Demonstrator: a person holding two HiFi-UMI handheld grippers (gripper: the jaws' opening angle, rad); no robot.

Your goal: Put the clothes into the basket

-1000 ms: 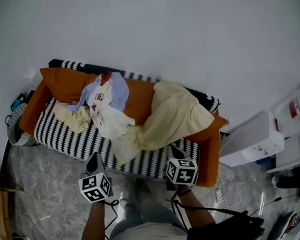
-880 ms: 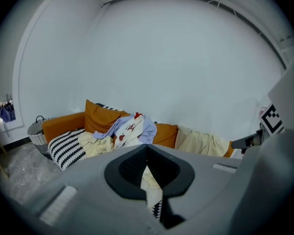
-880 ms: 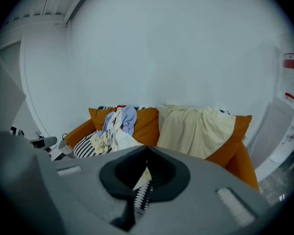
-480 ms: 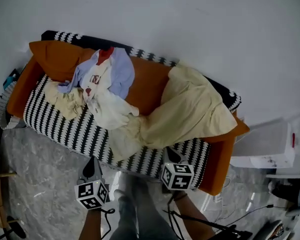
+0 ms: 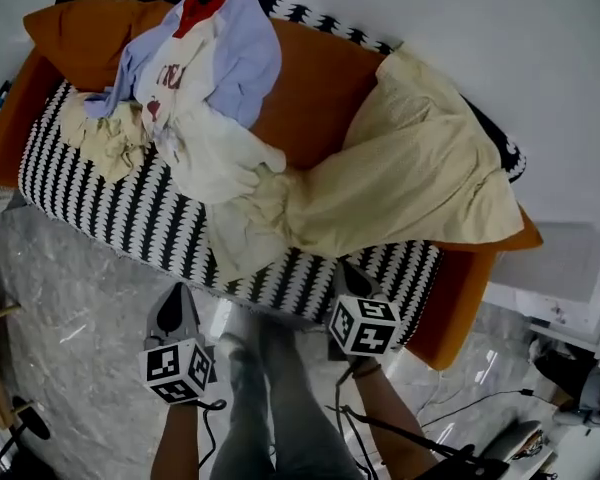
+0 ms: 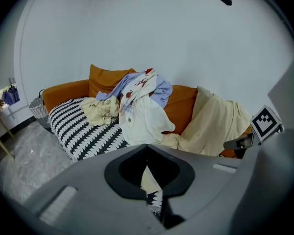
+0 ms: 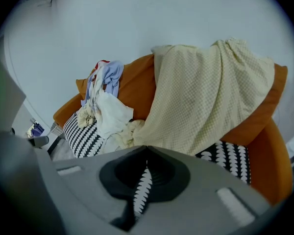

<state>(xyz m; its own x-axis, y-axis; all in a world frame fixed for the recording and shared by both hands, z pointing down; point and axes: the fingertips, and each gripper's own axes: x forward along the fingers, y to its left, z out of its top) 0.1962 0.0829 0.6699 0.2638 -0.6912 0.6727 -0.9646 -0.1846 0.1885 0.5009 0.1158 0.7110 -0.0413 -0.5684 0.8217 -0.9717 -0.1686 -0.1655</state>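
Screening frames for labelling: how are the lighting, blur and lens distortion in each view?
Head view: dim, even light, pale glare streaks on the grey marble floor, edges bowed. Left gripper view: heavy fisheye, black corners, orange sofa sharp. Right gripper view: same fisheye; cream waffle-weave fabric crisp, no motion blur.

Red print on shirt (image 5: 195, 118), illegible

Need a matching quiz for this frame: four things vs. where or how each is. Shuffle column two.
1 cream waffle-weave cloth
2 light-blue shirt
3 basket
4 left gripper

A on the floor by the left end of the sofa
B shut, empty
C draped over the sofa's right end
D heaped against the backrest

Pairs: 1-C, 2-D, 3-A, 4-B
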